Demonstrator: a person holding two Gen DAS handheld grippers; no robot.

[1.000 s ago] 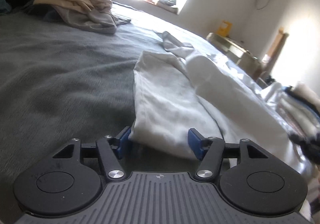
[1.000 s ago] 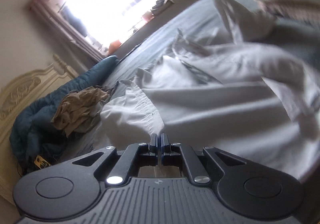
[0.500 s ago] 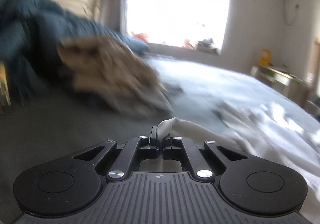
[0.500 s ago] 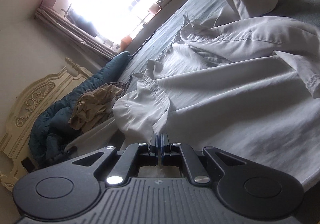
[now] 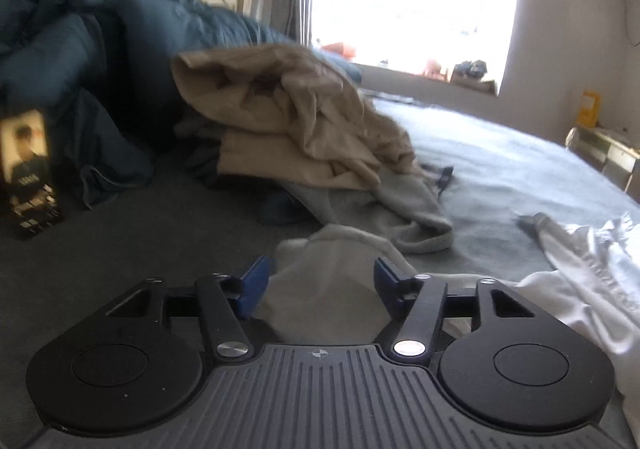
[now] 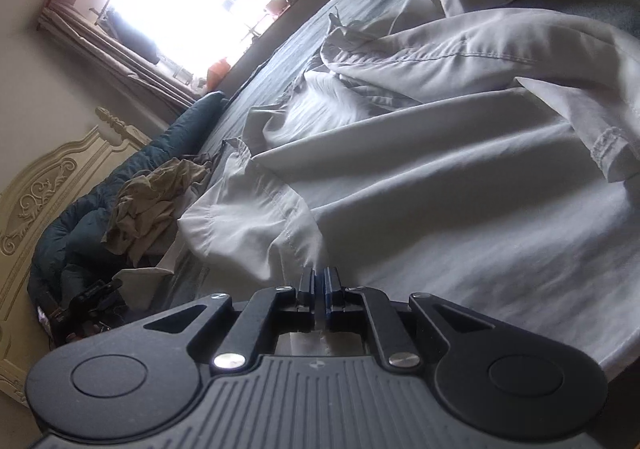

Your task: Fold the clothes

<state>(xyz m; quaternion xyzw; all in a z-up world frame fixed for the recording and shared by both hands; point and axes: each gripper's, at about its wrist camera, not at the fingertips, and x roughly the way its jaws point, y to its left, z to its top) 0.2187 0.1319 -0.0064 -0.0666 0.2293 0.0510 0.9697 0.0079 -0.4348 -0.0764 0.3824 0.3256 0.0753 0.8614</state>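
**White shirt spread across the bed, one hand pinching, one hand letting go**

My right gripper (image 6: 319,281) is pinching a fold of the white shirt (image 6: 460,185), its fingers closed tight on the cloth near the gathered cuff. The shirt is lying flat on the grey bed (image 6: 280,61), its long axis running from my fingers away toward the far edge of the bed, with one sleeve pointing up toward the window side. My left gripper (image 5: 318,289) is standing with its fingers apart, having just been opening; a bunched end of the white cloth is sitting between them, untouched by either pad. Beyond it, a tan garment (image 5: 288,117) is heaped against a blue duvet (image 5: 100,61) at the headboard end.
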